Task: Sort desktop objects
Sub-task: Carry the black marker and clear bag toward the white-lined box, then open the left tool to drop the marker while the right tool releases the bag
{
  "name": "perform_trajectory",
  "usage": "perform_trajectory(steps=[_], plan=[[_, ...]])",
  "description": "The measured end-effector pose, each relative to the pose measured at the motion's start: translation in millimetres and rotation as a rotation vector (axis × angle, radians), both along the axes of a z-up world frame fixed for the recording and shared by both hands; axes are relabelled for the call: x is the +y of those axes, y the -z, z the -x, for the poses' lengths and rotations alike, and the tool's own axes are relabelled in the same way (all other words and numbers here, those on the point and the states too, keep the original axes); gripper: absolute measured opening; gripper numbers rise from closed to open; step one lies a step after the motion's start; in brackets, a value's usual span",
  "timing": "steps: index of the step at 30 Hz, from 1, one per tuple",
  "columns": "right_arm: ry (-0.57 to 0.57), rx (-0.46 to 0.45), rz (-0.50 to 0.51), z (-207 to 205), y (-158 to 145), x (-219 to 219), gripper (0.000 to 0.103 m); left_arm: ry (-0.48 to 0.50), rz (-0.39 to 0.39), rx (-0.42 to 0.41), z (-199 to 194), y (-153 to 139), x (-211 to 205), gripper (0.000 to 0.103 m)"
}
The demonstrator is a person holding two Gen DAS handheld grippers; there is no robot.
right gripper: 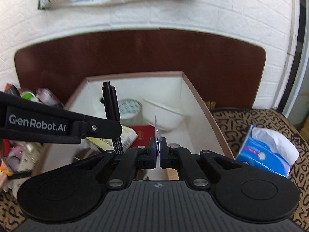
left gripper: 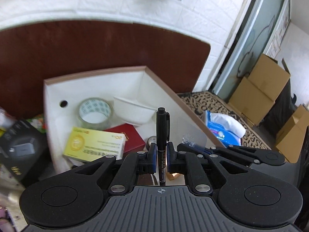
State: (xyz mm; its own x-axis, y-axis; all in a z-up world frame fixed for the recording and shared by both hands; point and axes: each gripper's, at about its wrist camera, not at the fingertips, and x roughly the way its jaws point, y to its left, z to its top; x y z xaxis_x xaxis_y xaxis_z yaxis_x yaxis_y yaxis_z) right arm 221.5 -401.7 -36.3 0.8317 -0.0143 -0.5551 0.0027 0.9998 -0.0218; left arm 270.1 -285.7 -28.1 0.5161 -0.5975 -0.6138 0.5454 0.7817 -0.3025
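Observation:
My left gripper (left gripper: 161,149) is shut on a black marker pen (left gripper: 162,129), held upright over the near end of a white box (left gripper: 92,75). The pen also shows in the right wrist view (right gripper: 112,106), with the left gripper's arm (right gripper: 58,125) crossing at left. My right gripper (right gripper: 158,147) is shut on a thin clear plastic sheet (right gripper: 155,119), seen edge-on, also above the box (right gripper: 135,76); the sheet shows in the left wrist view (left gripper: 193,131). Inside the box lie a tape roll (left gripper: 95,112), a white bowl (left gripper: 133,112), a yellow carton (left gripper: 94,145) and a red booklet (left gripper: 129,135).
A blue tissue pack (right gripper: 266,150) lies right of the box on a letter-patterned cloth (right gripper: 241,123). A black product box (left gripper: 19,148) and assorted clutter (right gripper: 29,98) sit left. A brown headboard (right gripper: 135,52) and white wall stand behind. Cardboard boxes (left gripper: 260,89) stack far right.

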Motion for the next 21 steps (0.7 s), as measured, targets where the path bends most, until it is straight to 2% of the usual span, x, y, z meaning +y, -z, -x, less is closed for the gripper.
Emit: perform_trajectory(steps=[6,12,13,14,15,16,17,18,20,21], plan=[[0.014,0.053,0.021,-24,18,-13,0.004,-0.004,-0.026,0.062,-30,30,-18,0.005],[0.005,0.071,0.045,-37,25,-18,0.004,0.004,-0.036,0.080,-40,40,-25,0.007],[0.000,0.076,0.051,-37,26,-17,0.004,0.008,-0.035,0.075,-39,40,-25,0.030],[-0.005,0.077,0.057,-38,27,-17,0.005,0.008,-0.030,0.067,-38,39,-24,0.034],[-0.009,0.071,0.061,-37,28,-16,0.014,-0.009,-0.025,0.052,-36,37,-23,0.059],[-0.010,0.063,0.065,-36,27,-16,0.032,-0.026,-0.018,0.040,-34,34,-21,0.085],[-0.007,0.052,0.067,-34,27,-16,0.041,-0.047,-0.006,0.024,-30,31,-18,0.092],[-0.004,0.035,0.065,-31,25,-17,0.050,-0.060,0.008,0.001,-26,27,-15,0.095],[-0.012,0.012,0.053,-26,21,-17,0.051,-0.031,0.017,-0.036,-20,20,-12,0.095],[-0.016,0.002,0.044,-23,18,-18,0.056,-0.011,0.019,-0.047,-17,17,-10,0.097]])
